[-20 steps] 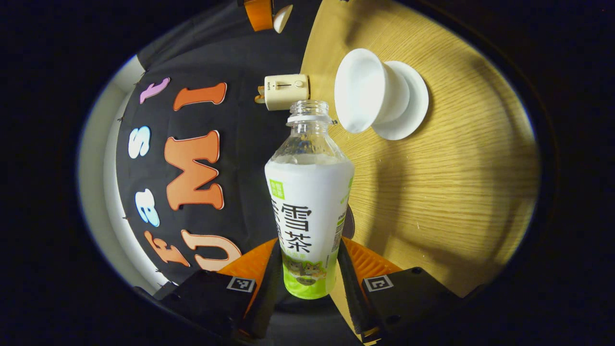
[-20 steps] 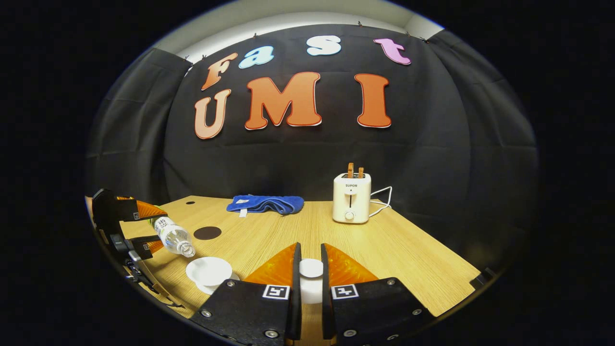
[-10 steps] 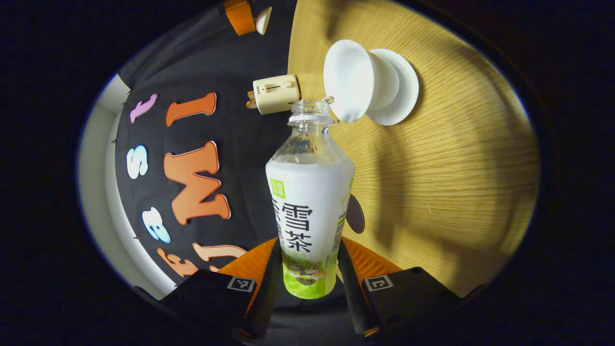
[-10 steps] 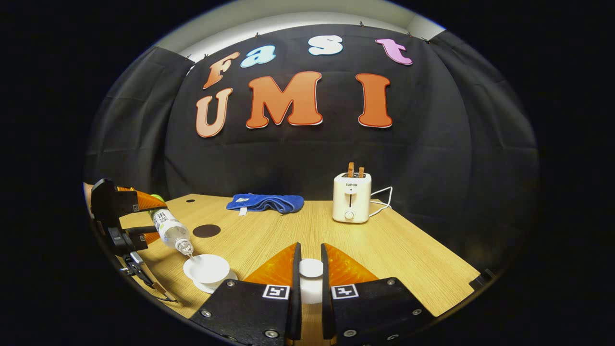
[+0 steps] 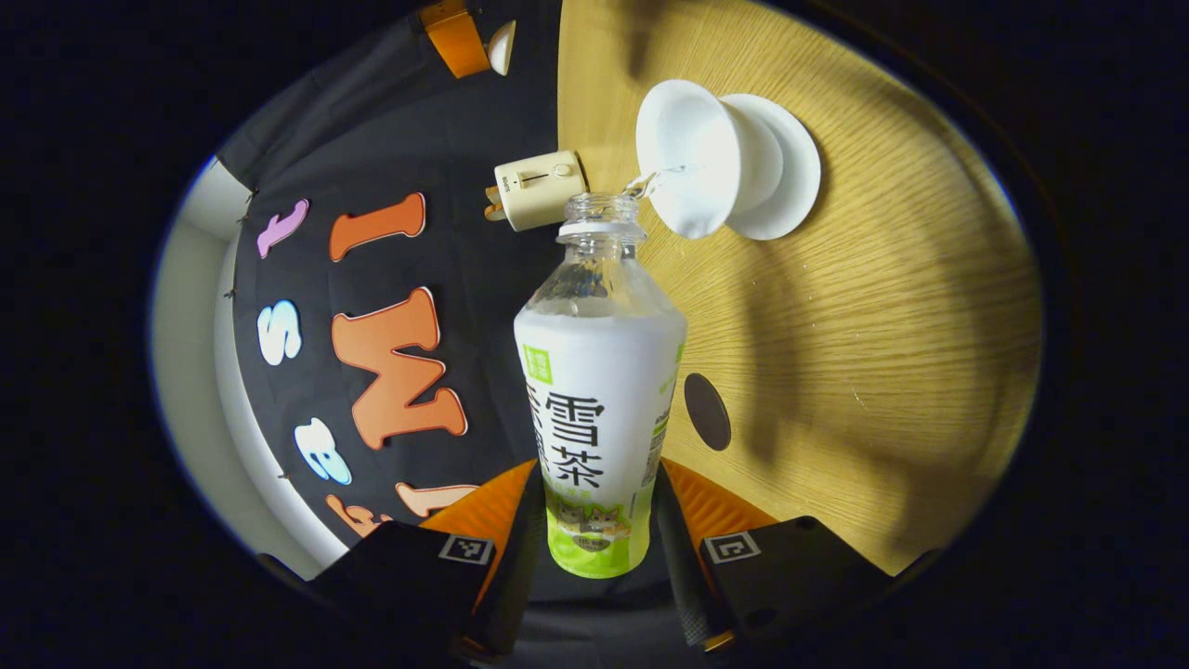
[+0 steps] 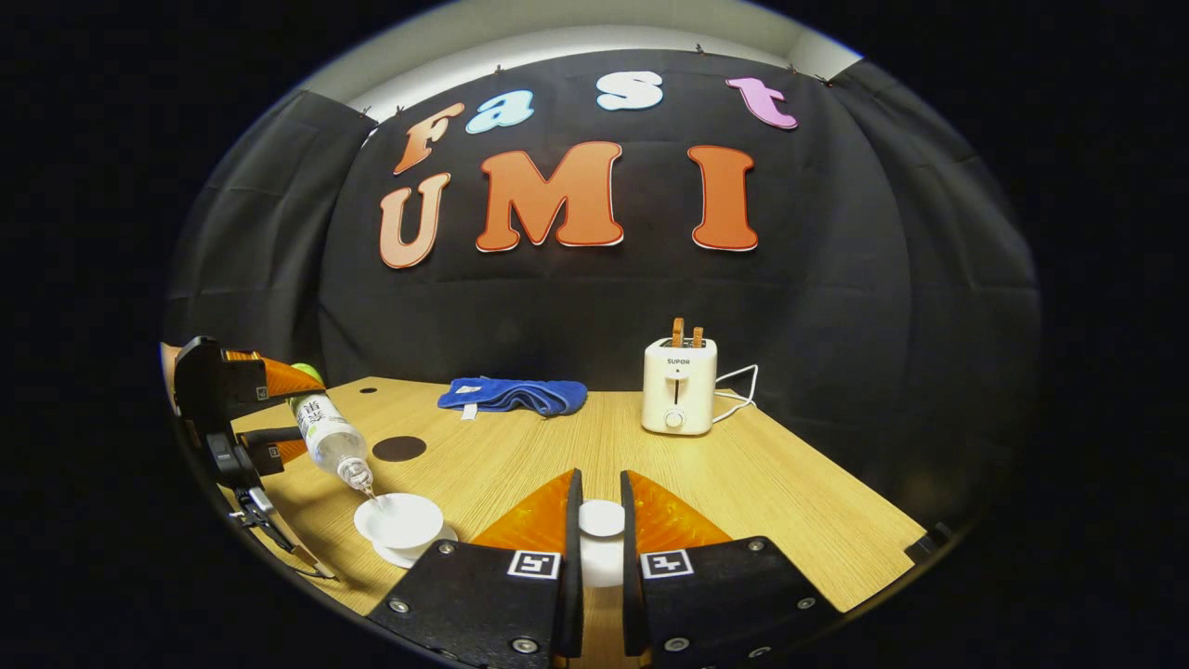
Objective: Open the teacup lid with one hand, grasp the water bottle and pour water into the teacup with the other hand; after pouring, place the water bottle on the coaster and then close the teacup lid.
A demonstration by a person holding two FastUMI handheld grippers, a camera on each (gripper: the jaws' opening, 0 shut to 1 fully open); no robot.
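Right gripper view: blue towel (image 6: 514,394) behind toaster (image 6: 680,386).

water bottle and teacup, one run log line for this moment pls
phase: pouring | left gripper: shut on water bottle, tilted, stream entering teacup | right gripper: shut on lid, held aside | coaster: bare

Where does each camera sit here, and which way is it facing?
Left gripper view: rides on the left tool, rolled sideways, looking along the tilted clear plastic water bottle toward the white ceramic teacup on its white saucer; its own fingers show.
Right gripper view: rides on the right tool, level above the wooden table, facing the booth wall; its fingers grip the white teacup lid.
Shared: bottle, teacup, cream toaster, round dark coaster.
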